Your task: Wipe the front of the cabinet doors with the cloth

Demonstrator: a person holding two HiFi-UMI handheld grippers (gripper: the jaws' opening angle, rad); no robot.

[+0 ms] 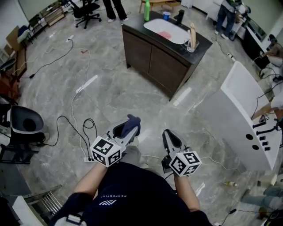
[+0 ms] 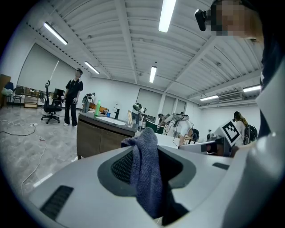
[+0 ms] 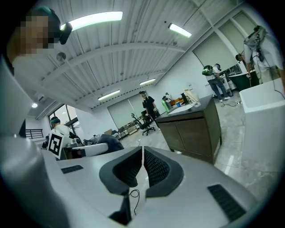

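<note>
A dark brown cabinet (image 1: 154, 59) with two front doors and a white sink on top stands well ahead of me on the floor; it also shows as the cabinet (image 2: 100, 140) in the left gripper view and the cabinet (image 3: 191, 131) in the right gripper view. My left gripper (image 1: 128, 128) is shut on a dark blue cloth (image 2: 144, 171), whose bunched end (image 1: 131, 123) sticks out past the jaws. My right gripper (image 1: 170, 139) is shut with nothing between its jaws. Both grippers are held close to my body, far from the doors.
A green bottle (image 1: 147, 10), a cup and a utensil holder (image 1: 192, 39) stand on the cabinet top. A white slanted unit (image 1: 247, 119) is at the right. Black cables (image 1: 73, 128) lie on the marble floor at left, beside a black chair (image 1: 24, 126). People stand in the background.
</note>
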